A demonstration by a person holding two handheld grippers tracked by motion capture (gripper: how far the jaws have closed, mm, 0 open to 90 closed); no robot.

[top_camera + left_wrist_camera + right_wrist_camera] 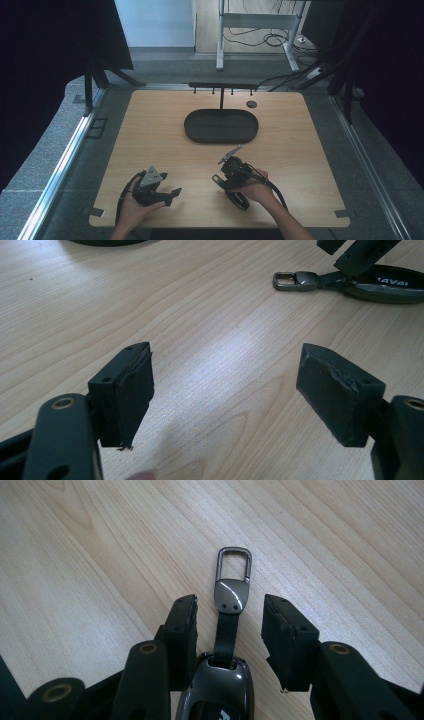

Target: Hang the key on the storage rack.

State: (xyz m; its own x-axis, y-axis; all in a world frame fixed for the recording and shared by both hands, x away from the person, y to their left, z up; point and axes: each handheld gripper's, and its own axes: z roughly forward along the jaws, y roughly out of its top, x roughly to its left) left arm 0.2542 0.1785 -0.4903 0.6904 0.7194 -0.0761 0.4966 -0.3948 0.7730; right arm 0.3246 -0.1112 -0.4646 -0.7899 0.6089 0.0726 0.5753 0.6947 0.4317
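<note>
A: Dark grey metal on pale wood: that is the key fob point(220, 690) with its short strap point(226, 630) and clip point(233, 565), lying flat on the table point(150, 130). In the right gripper view it sits between the jaws of the right gripper point(229, 630), which stand apart on either side of the strap and do not pinch it.

B: And the left gripper point(225, 385)?

A: Wide apart over bare wood, holding nothing. From its camera the fob point(385, 285) lies at about two o'clock.

B: What could go wrong?

A: I'd say the strap is thin and limp. If the jaws close on it alone, the fob would dangle and swing, which would make it hard to thread the clip onto a peg. If they close lower, on the smooth rounded body, it might squirt out sideways. The jaws are also close to the tabletop, so a low approach could scrape the wood.

B: Where would it go?

A: Probably the rack point(222, 86) at twelve o'clock from the hands, above the black oval tray point(192, 131).

B: Counts?

A: One fob, one strap, one clip, one tray, one rack with four pegs as far as I can tell, two grippers.
</note>
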